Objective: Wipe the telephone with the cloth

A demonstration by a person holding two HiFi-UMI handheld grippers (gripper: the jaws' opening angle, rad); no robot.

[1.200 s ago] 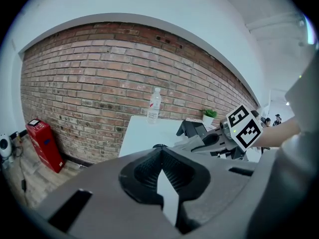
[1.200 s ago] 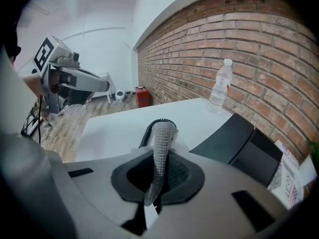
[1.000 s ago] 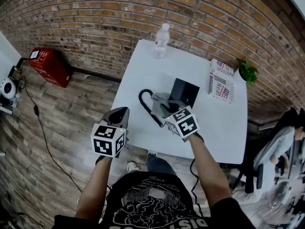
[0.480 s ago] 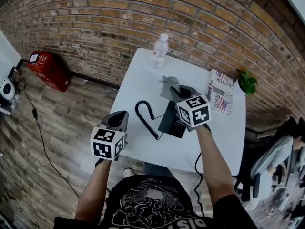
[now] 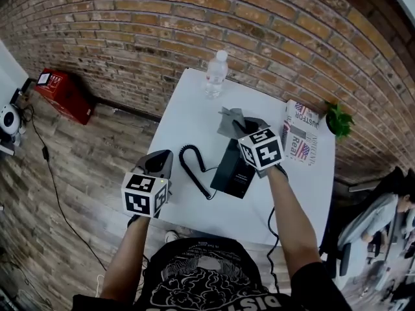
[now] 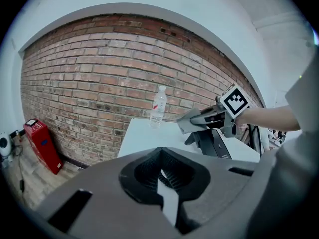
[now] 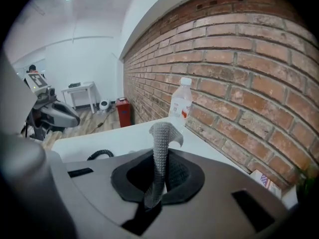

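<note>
The right gripper was clamped on the grey cloth, a fold of it pinched between the closed jaws and standing up out of them in the right gripper view. The cloth hung over the far end of the black telephone; whether it touched the set could not be told. The telephone sat near the middle of the white table, with its coiled cord looping out on the left. The left gripper was held off the near left edge of the table, well apart from the telephone, its jaws drawn together with only a thin pale slit between them and nothing in them. At the far edge of the table stood a clear water bottle, beyond the cloth and apart from it. A printed magazine lay on the far right of the table, just beside the right gripper, and a small green plant stood at the corner past it. A brick wall rose behind the table. On the wooden floor to the left, against that wall, sat a red box.
</note>
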